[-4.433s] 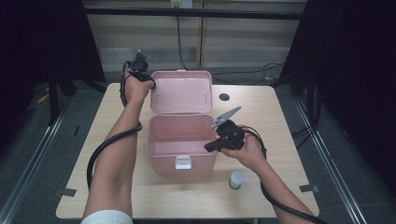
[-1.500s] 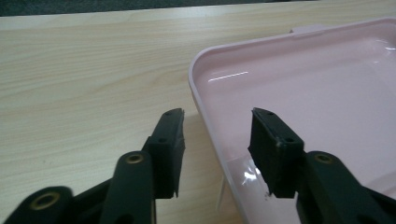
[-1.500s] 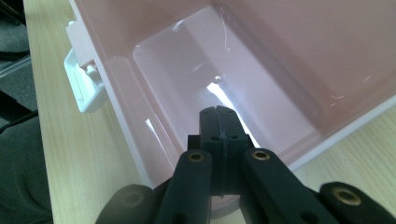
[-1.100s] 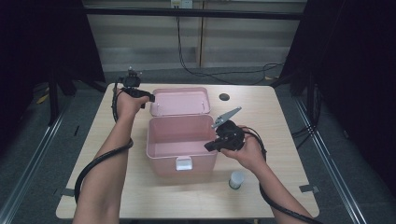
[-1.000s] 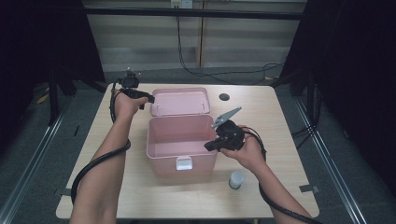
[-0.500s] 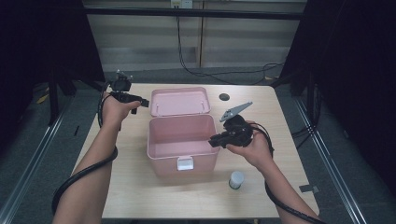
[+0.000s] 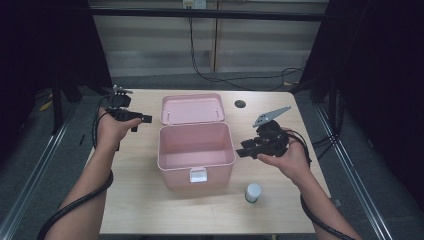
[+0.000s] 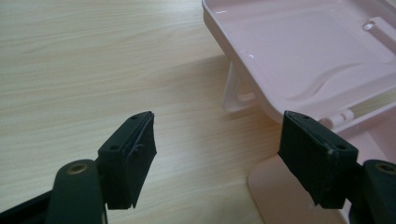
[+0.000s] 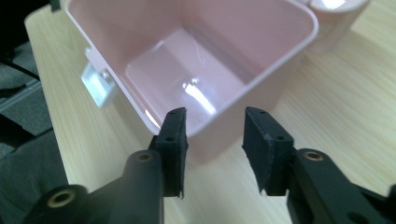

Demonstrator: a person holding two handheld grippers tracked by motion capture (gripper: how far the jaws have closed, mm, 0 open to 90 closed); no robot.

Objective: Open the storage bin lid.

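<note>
High view, step: the pink box (image 7: pixel 196 155) sits with its lid (image 7: pixel 192 108) flipped back flat and both hands off it, so this looks like the moment to go for the small white-capped bottle (image 7: pixel 253 192) lying near the right gripper (image 7: pixel 246 150), on its body side and a bit toward the person.
High view, tip: probably best to swing the right gripper back and down over the cap, squeeze gently, it's a round thing and could roll off.
Left gripper view: left gripper (image 8: pixel 218 154) jaws gape wide with nothing between them, bare table (image 8: pixel 70 70) ahead; the lid is just ahead on its right-jaw side, smooth glossy plastic with a shallow moulded recess and a thin white clip.
Right gripper view: right gripper (image 9: pixel 215 140) jaws have just been opening, about half apart, empty; the box wall is right in front, rounded corners, shiny empty floor, white latch on the far side.
Table: pale wood grain, matte.
</note>
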